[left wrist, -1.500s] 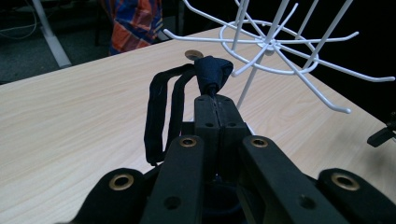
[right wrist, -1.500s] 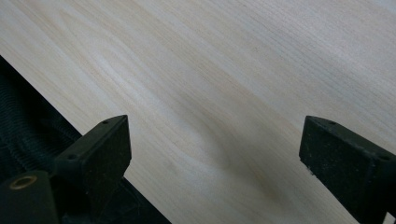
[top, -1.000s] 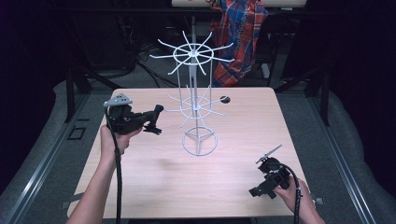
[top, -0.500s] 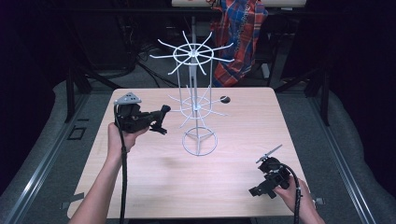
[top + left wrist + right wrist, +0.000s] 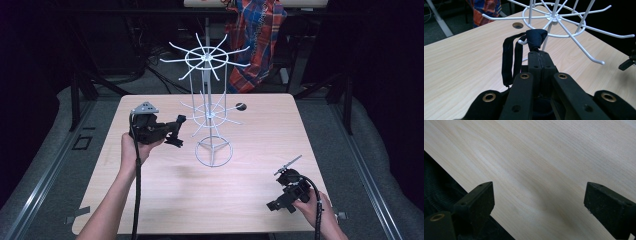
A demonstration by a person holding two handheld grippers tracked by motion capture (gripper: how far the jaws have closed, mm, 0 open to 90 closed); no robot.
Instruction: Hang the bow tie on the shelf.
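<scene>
Dark strap hangs lengthwise, seemingly looped over a rack prong.

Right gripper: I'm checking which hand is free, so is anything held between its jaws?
No, the right gripper has its jaws wide apart over bare table.

Standing on table, just behind centre: wire rack. Sitting near far edge, just right of rack: round hole. Hovering left of rack, toward left edge: left gripper, pinching dark strap, strap's knotted end resting against rack prong tip. Resting near front right corner, well apart from rack: right gripper. Hanging beyond far edge, behind rack: cloth.
</scene>
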